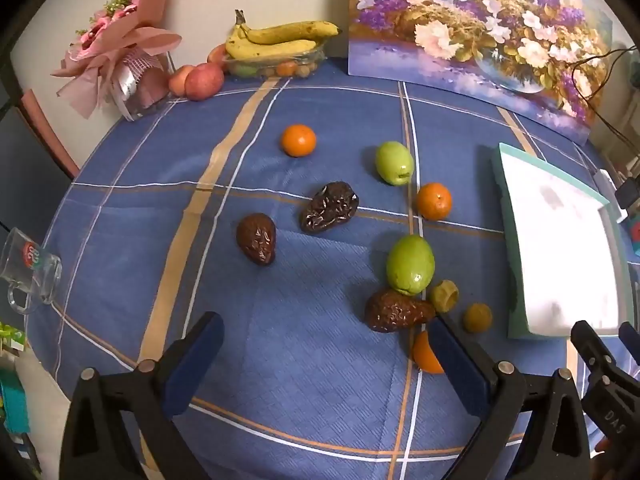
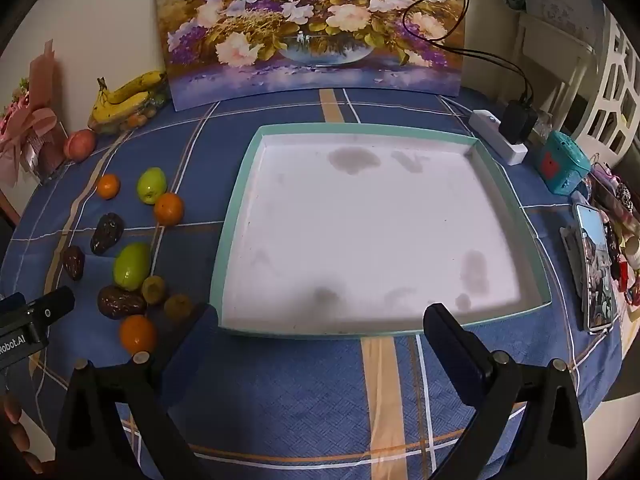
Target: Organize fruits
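1. my left claw [image 1: 326,334] is spread wide with nothing between its blue pads, hovering over the blue checked cloth [image 1: 280,380] on the bench.
2. my right claw [image 2: 320,326] is also gaping and holds nothing; it points at the near rim of the teal tray [image 2: 236,216].
3. the tray has a white, smudged floor and i see no fruit in it. every loose fruit lies on the cloth to the tray's left.
4. nearest the tray's near-left corner: a small olive-brown fruit [image 1: 477,317], a second one [image 1: 444,295] with a hollow end, and an orange [image 1: 426,354] partly hidden behind my left claw's right finger.
5. a wrinkled dark date [image 1: 396,311] touches a big green fruit [image 1: 410,264] just beyond it.
6. further left of the tray sit 2 more dates [image 1: 330,207] [image 1: 256,239], well apart from that cluster.
7. toward the tray's far-left side: an orange [image 1: 434,201], a smaller green fruit [image 1: 394,163] and, further left, another orange [image 1: 298,140].
8. beyond the tray a flower painting [image 2: 316,24] leans on the wall; left of it a glass dish carries bananas [image 1: 280,38], with apples [image 1: 204,81] beside it.
9. right of the tray lie a power strip [image 2: 500,136] and a phone [image 2: 596,268].
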`<state>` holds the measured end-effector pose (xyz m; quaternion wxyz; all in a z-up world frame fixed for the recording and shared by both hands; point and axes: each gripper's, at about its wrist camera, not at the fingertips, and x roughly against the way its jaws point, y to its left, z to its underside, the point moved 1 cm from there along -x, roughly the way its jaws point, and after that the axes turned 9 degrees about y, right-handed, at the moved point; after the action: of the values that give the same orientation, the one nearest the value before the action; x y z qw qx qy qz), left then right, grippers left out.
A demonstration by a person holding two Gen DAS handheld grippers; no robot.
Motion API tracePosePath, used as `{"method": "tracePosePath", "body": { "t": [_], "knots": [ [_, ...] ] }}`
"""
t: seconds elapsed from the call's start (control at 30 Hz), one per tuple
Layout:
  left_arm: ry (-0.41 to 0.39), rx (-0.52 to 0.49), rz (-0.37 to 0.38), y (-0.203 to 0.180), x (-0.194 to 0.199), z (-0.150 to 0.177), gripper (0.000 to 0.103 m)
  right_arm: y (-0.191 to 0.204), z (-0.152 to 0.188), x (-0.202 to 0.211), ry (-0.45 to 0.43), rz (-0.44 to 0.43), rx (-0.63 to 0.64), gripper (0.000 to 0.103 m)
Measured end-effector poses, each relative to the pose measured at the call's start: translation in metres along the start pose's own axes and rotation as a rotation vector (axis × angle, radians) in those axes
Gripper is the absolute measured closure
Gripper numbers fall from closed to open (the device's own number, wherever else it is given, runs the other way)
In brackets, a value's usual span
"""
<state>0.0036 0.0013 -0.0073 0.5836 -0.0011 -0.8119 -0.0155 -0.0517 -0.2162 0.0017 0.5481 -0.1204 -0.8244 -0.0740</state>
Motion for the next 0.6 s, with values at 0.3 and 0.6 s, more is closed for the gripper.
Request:
{"method": "tracePosePath", "body": {
  "t": [0.3, 0.6],
  "knots": [
    [0.028, -0.009, 0.011, -0.003, -0.008, 0.001, 0.0, 0.004, 0.002, -0.005, 0.023, 0.008, 0.017, 0.001],
    [0.035, -0.008, 0.006, -0.002, -0.01, 0.002, 0.0, 0.004, 0.003, -0.008, 0.029, 0.013, 0.018, 0.001]
  ]
}}
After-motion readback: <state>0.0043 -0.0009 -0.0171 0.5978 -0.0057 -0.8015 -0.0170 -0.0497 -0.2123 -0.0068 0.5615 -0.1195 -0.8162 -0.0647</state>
